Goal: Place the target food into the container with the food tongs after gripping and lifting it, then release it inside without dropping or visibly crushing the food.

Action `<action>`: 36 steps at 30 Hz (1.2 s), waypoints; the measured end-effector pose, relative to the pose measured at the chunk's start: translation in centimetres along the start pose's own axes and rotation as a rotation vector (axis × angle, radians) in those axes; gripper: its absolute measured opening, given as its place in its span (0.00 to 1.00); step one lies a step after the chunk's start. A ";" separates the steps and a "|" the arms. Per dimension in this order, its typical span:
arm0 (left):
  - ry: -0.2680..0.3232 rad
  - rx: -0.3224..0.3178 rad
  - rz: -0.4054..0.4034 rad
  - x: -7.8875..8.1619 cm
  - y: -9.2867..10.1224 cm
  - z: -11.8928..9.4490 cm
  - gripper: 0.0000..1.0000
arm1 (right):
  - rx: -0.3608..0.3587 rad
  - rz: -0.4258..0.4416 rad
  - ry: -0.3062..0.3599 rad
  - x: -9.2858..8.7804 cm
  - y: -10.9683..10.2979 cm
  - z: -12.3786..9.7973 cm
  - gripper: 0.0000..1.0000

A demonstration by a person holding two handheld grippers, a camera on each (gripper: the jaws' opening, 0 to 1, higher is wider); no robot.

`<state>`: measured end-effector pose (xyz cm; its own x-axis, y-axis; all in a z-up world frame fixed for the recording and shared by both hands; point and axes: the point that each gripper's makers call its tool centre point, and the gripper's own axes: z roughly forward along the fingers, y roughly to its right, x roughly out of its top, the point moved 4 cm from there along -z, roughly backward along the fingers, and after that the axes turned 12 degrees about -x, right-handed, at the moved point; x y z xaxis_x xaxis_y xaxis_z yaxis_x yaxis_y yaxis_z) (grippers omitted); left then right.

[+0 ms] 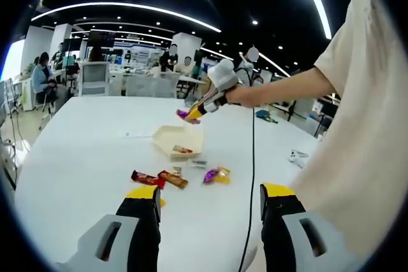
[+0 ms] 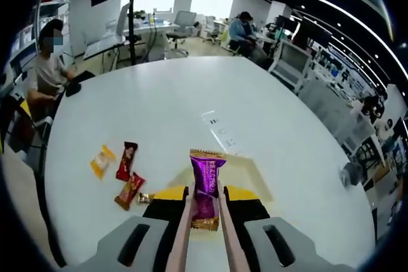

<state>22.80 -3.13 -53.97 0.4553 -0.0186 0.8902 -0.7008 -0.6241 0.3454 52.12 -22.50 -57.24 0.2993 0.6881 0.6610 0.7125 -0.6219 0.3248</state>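
Note:
A purple snack packet [image 2: 206, 179] is pinched between the two pink blades of the food tongs [image 2: 185, 230]. My right gripper [image 2: 205, 194] is shut on the tongs. The left gripper view shows that gripper [image 1: 199, 111] in a person's hand, holding the purple packet [image 1: 185, 116] just above the open cream container [image 1: 167, 138]. One red wrapped snack [image 1: 182, 150] lies inside the container. In the right gripper view the container's edge [image 2: 250, 171] shows under the packet. My left gripper [image 1: 209, 200] hangs open and empty over the near table.
Loose snacks lie in front of the container: a dark red bar [image 1: 148, 178], an orange bar [image 1: 173, 179] and a purple-yellow sweet [image 1: 217, 175]. A black cable [image 1: 253, 176] crosses the white table. A phone [image 1: 298, 156] lies at the right. People sit at desks behind.

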 end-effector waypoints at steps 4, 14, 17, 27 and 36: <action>-0.003 0.000 -0.003 -0.1 0.0 0.1 0.62 | -0.005 -0.001 0.001 0.2 0.6 0.4 0.21; -0.002 -0.010 -0.011 0.0 -0.1 0.3 0.62 | -0.010 0.007 -0.003 0.1 1.2 0.6 0.21; -0.003 -0.008 -0.013 -0.1 -0.1 0.3 0.62 | -0.014 0.008 -0.007 0.0 1.4 0.6 0.21; -0.010 -0.009 -0.023 -0.3 -0.5 0.4 0.61 | -0.014 -0.016 -0.018 0.1 2.5 1.2 0.21; -0.011 -0.015 -0.025 -0.1 -0.8 0.6 0.61 | -0.021 -0.028 -0.012 0.8 3.4 1.5 0.21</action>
<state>23.61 -3.07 -54.51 0.4790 -0.0116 0.8777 -0.6970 -0.6129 0.3723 55.68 -23.53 -56.63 0.2871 0.7097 0.6434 0.7071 -0.6101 0.3574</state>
